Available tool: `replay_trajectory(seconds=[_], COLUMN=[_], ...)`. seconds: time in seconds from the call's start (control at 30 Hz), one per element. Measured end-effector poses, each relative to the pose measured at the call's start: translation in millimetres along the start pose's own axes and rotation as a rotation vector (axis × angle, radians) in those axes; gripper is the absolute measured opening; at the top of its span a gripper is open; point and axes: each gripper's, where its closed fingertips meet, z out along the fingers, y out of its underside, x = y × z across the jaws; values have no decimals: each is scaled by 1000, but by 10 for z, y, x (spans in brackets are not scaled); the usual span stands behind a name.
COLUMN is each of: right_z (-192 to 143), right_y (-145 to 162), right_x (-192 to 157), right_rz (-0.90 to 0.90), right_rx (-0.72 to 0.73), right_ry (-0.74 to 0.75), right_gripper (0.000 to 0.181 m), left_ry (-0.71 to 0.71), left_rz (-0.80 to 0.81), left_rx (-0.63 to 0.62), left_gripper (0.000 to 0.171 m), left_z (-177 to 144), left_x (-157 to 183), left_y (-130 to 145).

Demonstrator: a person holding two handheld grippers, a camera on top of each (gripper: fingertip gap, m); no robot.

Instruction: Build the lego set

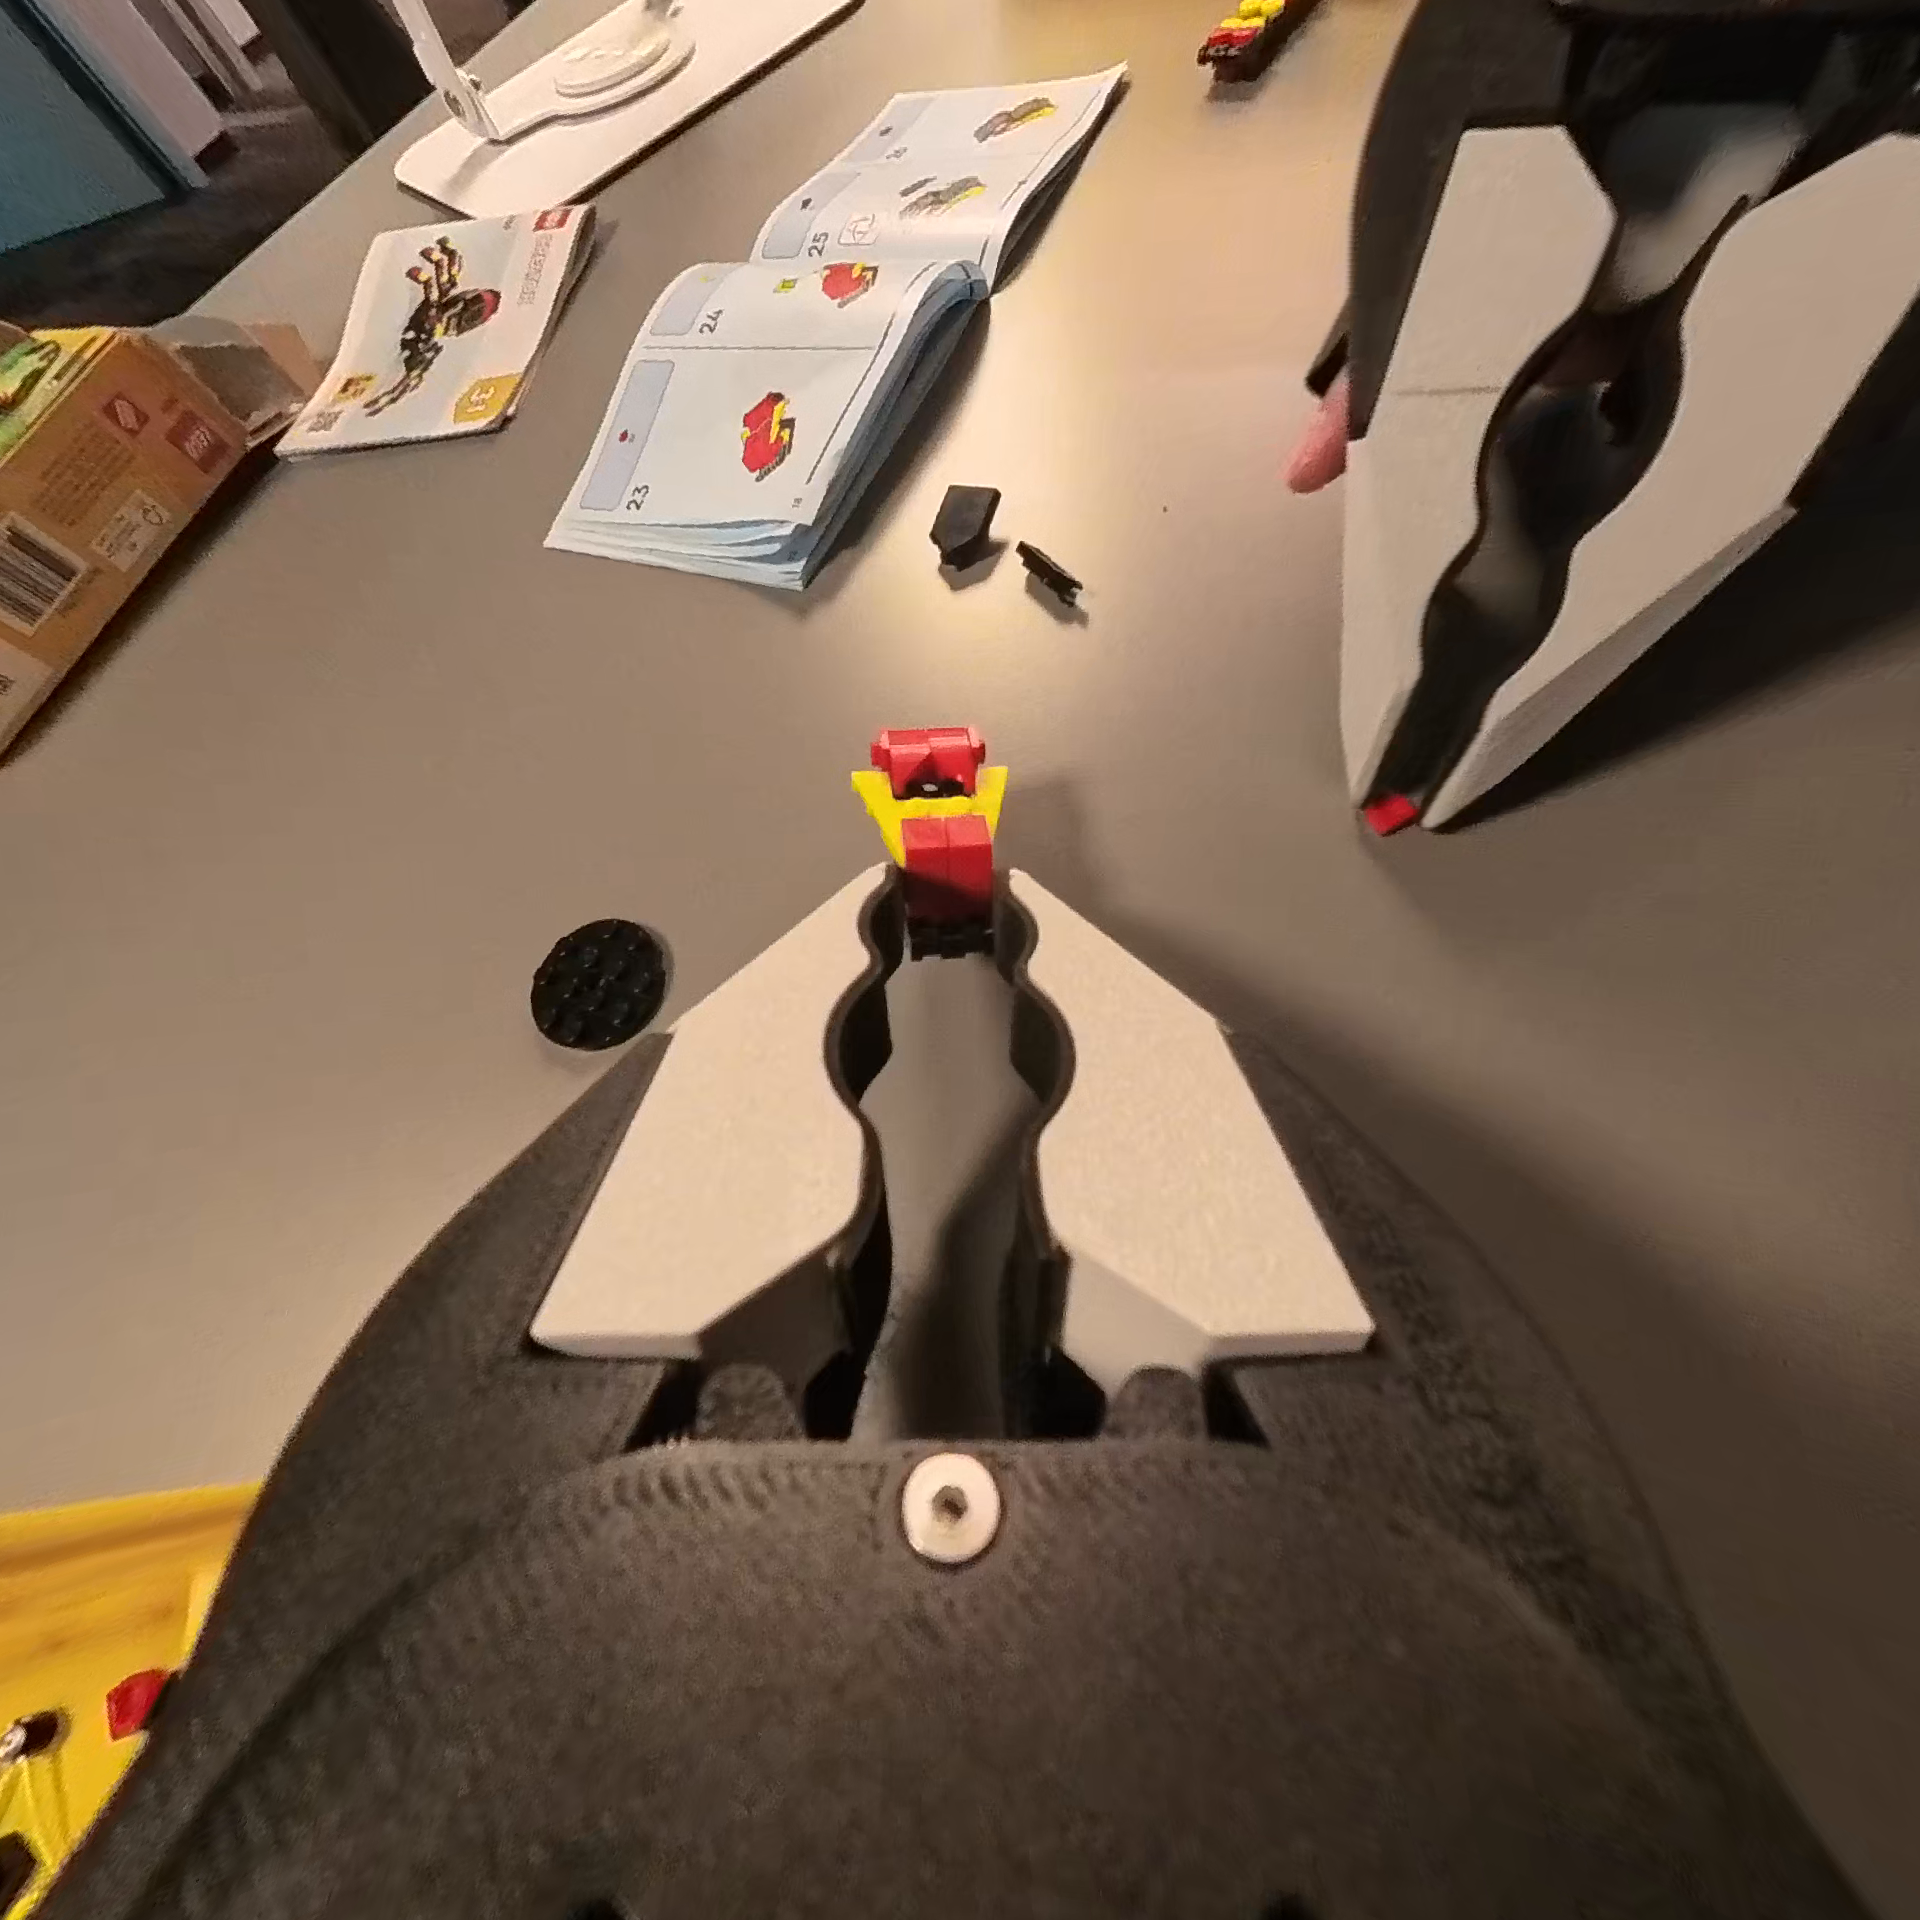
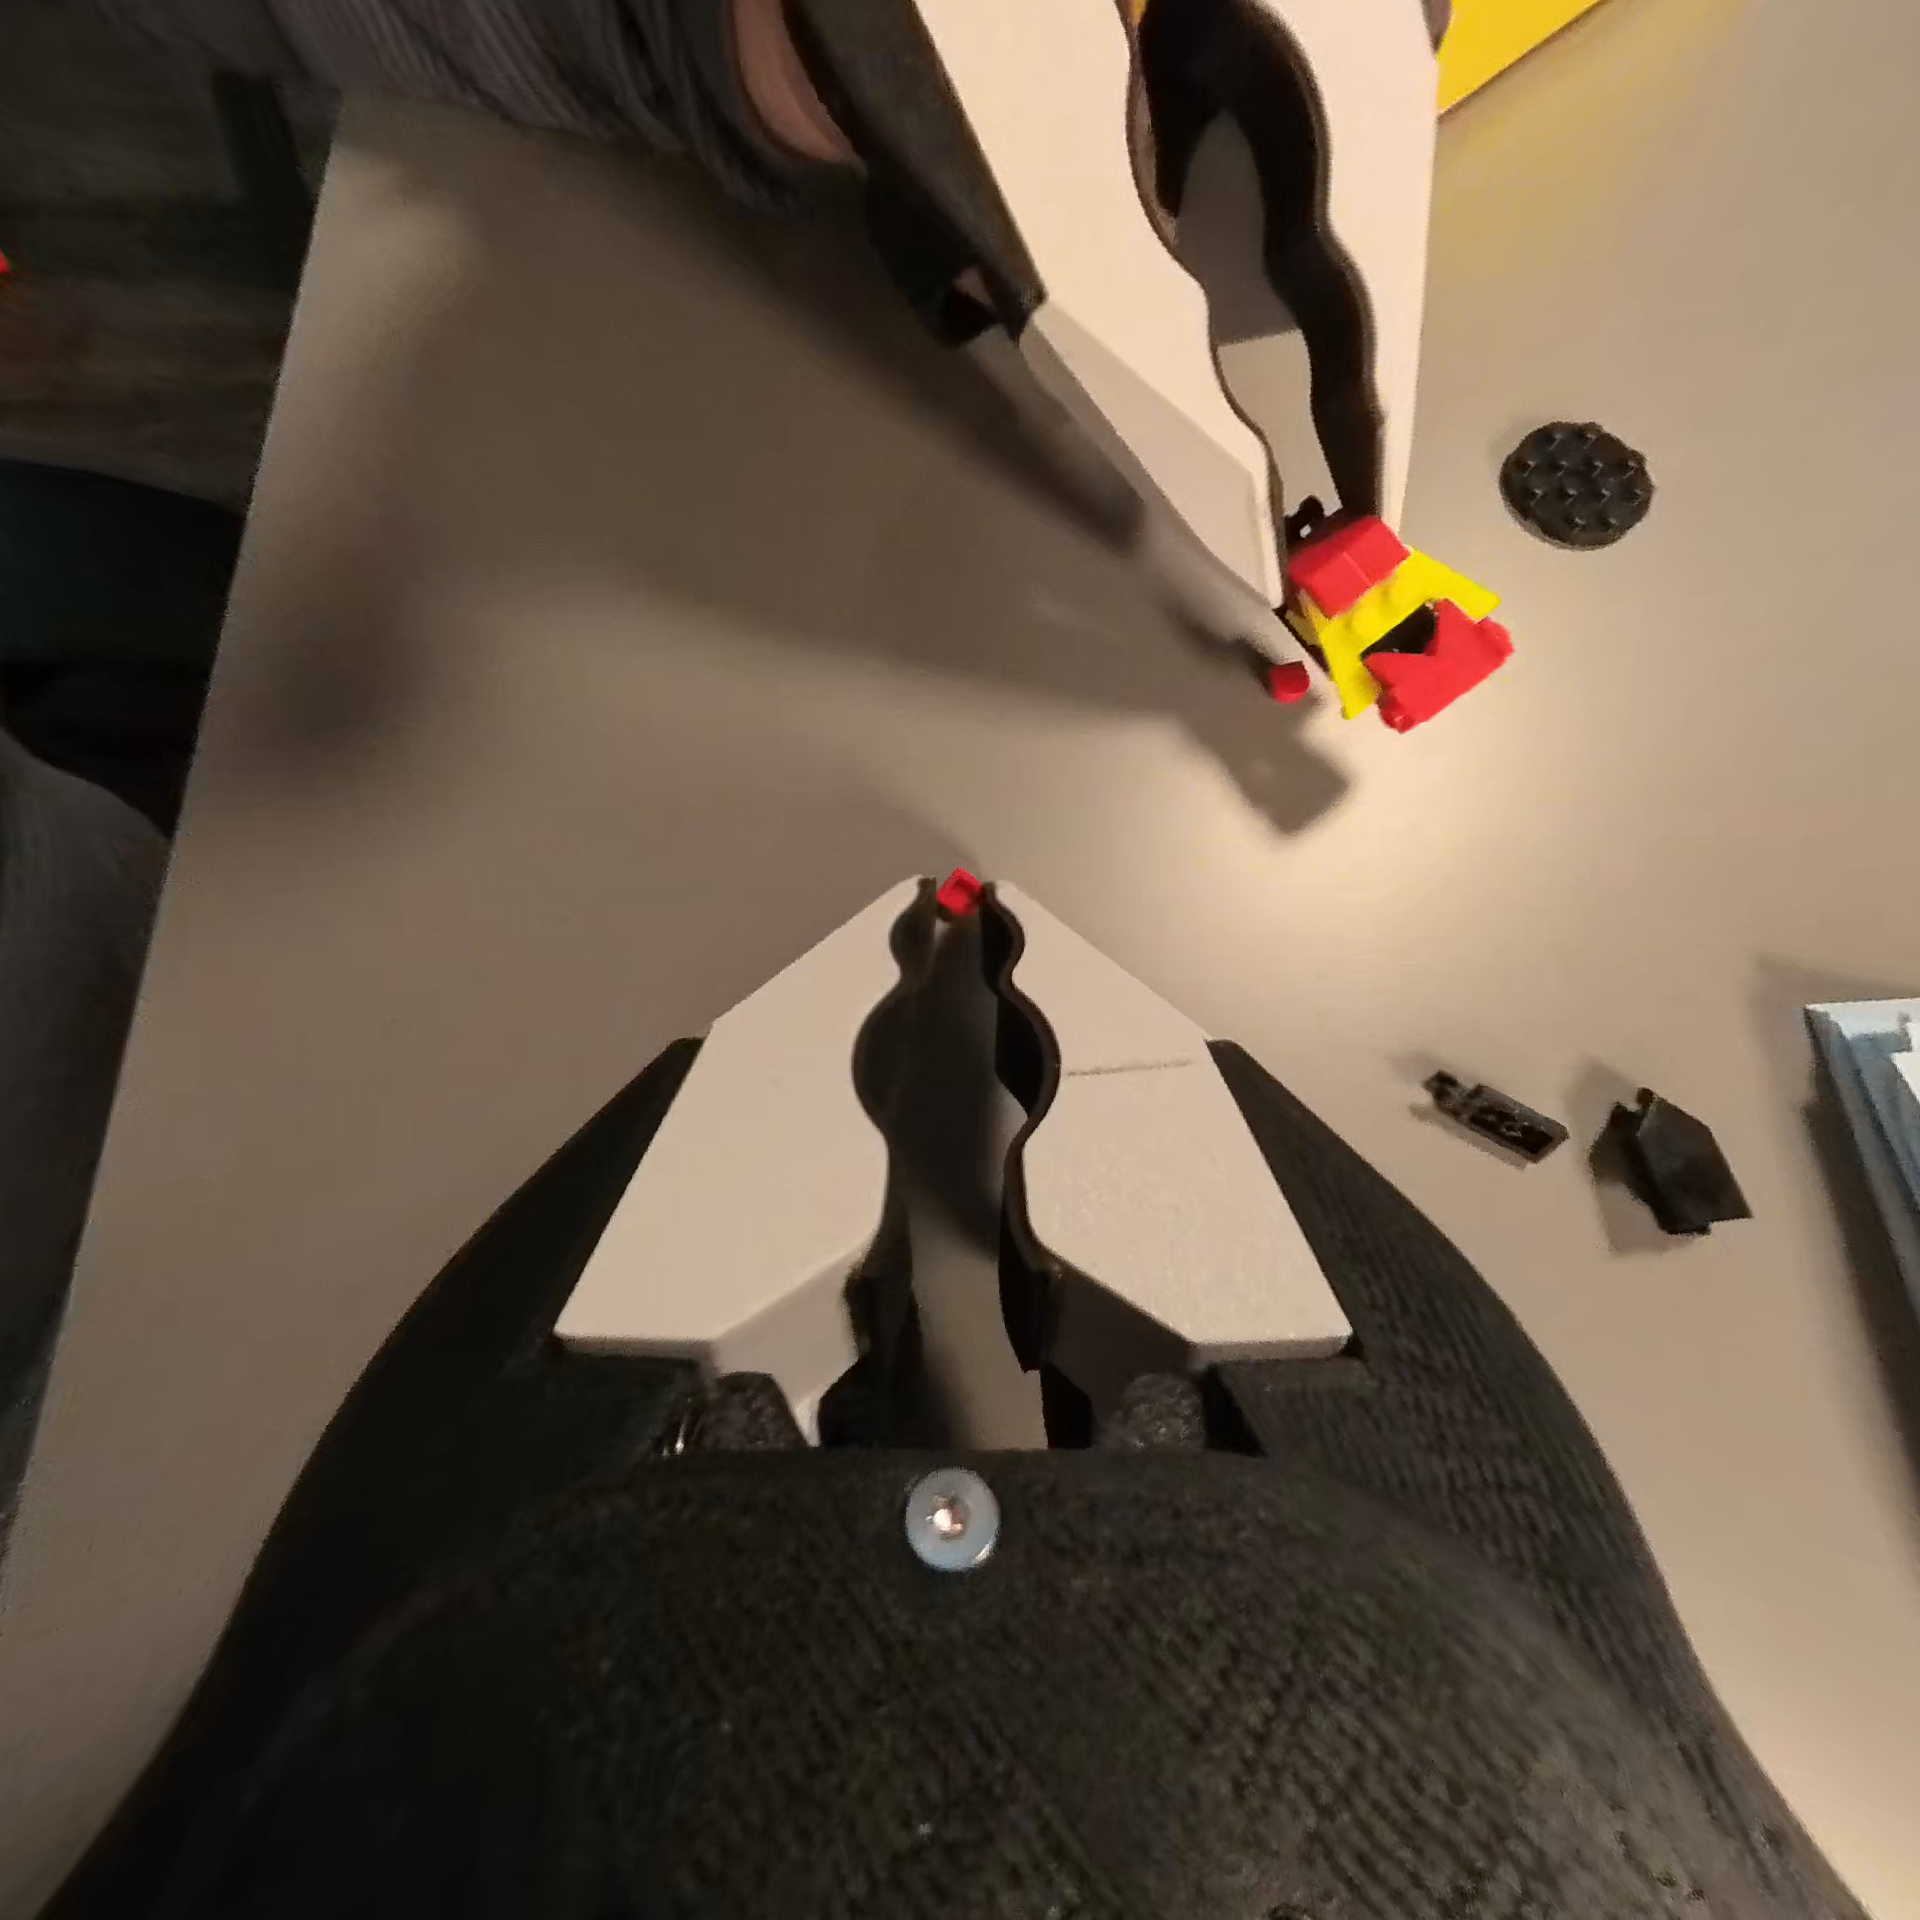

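Two close wrist views facing, sharing table [image 1: 416, 727].

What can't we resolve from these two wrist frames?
- Lower end of the red-yellow assembly: left view, hidden between the left gripper fingers.
- Shape of the red piece in the right gripper: too small.
- Far model: left view, cut by top edge.

My right hand-held gripper [image 2: 957, 896] pinches a tiny red brick [image 2: 958, 894] at its fingertips, above the grey bench [image 2: 644, 623]. Ahead, my left hand-held gripper [image 2: 1340, 525] grips the red and yellow assembly [image 2: 1392, 629] by its black end, tilted over the bench. A second small red piece [image 2: 1288, 681] sits just beside that assembly. A black round plate [image 2: 1576, 480] lies farther right. Two black parts [image 2: 1496, 1132] [image 2: 1673, 1174] lie near the booklet edge [image 2: 1870, 1101].
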Motion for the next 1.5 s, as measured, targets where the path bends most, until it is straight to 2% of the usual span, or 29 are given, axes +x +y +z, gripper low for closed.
replay_trajectory(seconds=[0.17, 0.3, 0.37, 0.47, 0.57, 0.67, 0.7, 0.8, 0.87, 1.0, 1.17, 1.27, 1.5], right_z=[-239, -648, -825, -956, -987, -997, -997, -959, -925, -954, -928, -935, -918], right_y=[1, -103, -120, -20, 89, 137, 135, 114, 110, 75, 61, 53, 55], right_x=[354, 577, 641, 698, 737, 746, 732, 618, 551, 475, 349, 331, 303], right_rz=[-211, -507, -672, -840, -934, -989, -1005, -1070, -1119, -1119, -1158, -1162, -1176], right_rx=[83, 182, 206, 208, 177, 175, 183, 219, 231, 283, 316, 323, 321], right_ry=[359, 612, 724, 809, 823, 815, 809, 773, 754, 728, 684, 681, 671], right_gripper=[6, 5, 5, 6, 6, 5, 5, 5, 5, 5, 5, 5, 5], left_ry=[25, 187, 224, 163, 86, -23, -51, -47, -10, 75, 165, 212, 257], left_rz=[12, -83, -96, -9, 81, 99, 103, 123, 103, 30, -50, -71, -107], left_rx=[21, 76, 42, -47, -84, -80, -33, 194, 256, 201, 230, 248, 236], left_gripper=[16, 16, 16, 16, 17, 57, 59, 47, 34, 29, 17, 3, 10], left_z=[-24, -2, 81, 244, 325, 315, 293, 249, 324, 555, 525, 495, 489], left_x=[77, 361, 484, 549, 520, 391, 362, 473, 579, 687, 773, 820, 842], left_y=[-39, -218, -255, -169, -152, -201, -295, -742, -915, -914, -1018, -1038, -989])
